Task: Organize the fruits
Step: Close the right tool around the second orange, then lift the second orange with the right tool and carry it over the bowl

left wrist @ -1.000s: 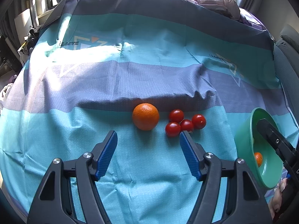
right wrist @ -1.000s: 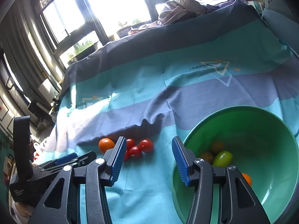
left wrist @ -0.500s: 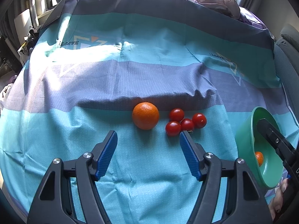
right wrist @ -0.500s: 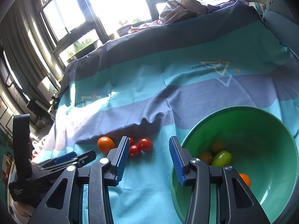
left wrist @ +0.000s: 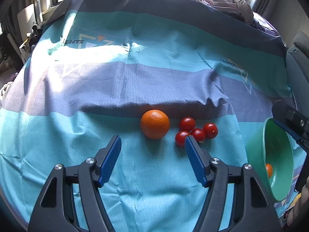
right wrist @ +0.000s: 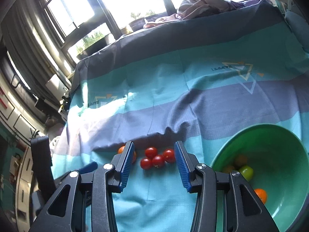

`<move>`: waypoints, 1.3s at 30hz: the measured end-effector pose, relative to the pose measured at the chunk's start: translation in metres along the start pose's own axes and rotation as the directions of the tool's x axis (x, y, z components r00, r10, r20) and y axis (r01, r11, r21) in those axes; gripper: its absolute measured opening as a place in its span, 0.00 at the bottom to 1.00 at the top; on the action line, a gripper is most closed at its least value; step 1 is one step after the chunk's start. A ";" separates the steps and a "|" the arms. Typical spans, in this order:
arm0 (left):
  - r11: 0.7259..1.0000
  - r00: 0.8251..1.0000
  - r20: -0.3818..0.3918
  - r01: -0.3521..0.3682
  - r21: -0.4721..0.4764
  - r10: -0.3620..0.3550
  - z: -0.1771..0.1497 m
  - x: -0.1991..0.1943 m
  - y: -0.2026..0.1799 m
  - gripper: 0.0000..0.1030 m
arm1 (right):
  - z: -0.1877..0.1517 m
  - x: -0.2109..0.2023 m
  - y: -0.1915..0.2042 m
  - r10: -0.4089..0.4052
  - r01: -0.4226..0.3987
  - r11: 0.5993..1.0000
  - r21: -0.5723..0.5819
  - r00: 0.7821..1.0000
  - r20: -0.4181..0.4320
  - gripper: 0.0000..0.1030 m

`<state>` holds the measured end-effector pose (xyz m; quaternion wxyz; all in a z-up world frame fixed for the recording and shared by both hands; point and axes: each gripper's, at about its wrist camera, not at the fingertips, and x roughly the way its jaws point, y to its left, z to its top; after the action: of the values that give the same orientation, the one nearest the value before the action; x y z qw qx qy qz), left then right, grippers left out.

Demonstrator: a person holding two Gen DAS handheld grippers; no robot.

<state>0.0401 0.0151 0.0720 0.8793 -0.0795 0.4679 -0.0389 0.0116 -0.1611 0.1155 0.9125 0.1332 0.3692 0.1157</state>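
Note:
An orange [left wrist: 155, 124] and several red cherry tomatoes [left wrist: 195, 130] lie on the striped cloth. My left gripper [left wrist: 153, 141] hovers open just short of the orange, with nothing between its fingers. The right gripper [right wrist: 154, 145] is open and empty too, its fingers framing the tomatoes [right wrist: 156, 157] from above and short of them. Its left finger partly hides the orange [right wrist: 121, 149]. To the right stands a green bowl [right wrist: 256, 126] holding a green tomato [right wrist: 246, 172], a small orange fruit [right wrist: 260, 195] and two dimmer fruits.
The blue and grey cloth [left wrist: 135, 81] has a raised fold just behind the fruit. Crumpled clothing [right wrist: 202, 2] lies at the far edge under the windows. The green bowl [left wrist: 256, 150] sits at the right edge, with a grey seat [left wrist: 297, 73] beyond it.
My right gripper's jaws have narrowed, and it has swung left from over the bowl's rim to face the tomatoes. The left gripper and the fruit have stayed put.

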 end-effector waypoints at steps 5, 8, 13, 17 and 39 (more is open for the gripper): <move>1.000 1.000 -0.008 -0.014 -0.019 0.013 0.003 0.007 0.007 0.64 | 0.020 0.034 0.016 -0.016 0.016 1.000 -0.010 0.997 -0.073 0.45; 0.999 0.999 -0.020 -0.032 -0.016 0.032 0.003 0.014 0.008 0.61 | 0.013 0.055 0.016 0.004 -0.005 1.000 -0.008 0.994 -0.112 0.45; 0.999 0.999 -0.030 -0.028 -0.015 0.028 0.003 0.019 0.009 0.57 | 0.002 0.076 0.014 0.009 -0.010 1.000 -0.003 0.983 -0.184 0.45; 1.000 0.999 -0.041 -0.016 -0.022 0.015 0.002 0.022 0.010 0.55 | 0.001 0.081 0.010 0.013 -0.017 1.000 -0.014 0.977 -0.212 0.45; 0.993 0.992 -0.085 0.084 -0.087 -0.091 0.004 0.063 0.015 0.54 | -0.006 0.151 0.038 0.199 -0.191 0.980 0.059 0.901 -0.386 0.46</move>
<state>0.0784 0.0214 0.0205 0.8510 -0.1348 0.5039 -0.0614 0.1087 -0.0783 0.0265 0.8032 0.1527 0.5293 0.2267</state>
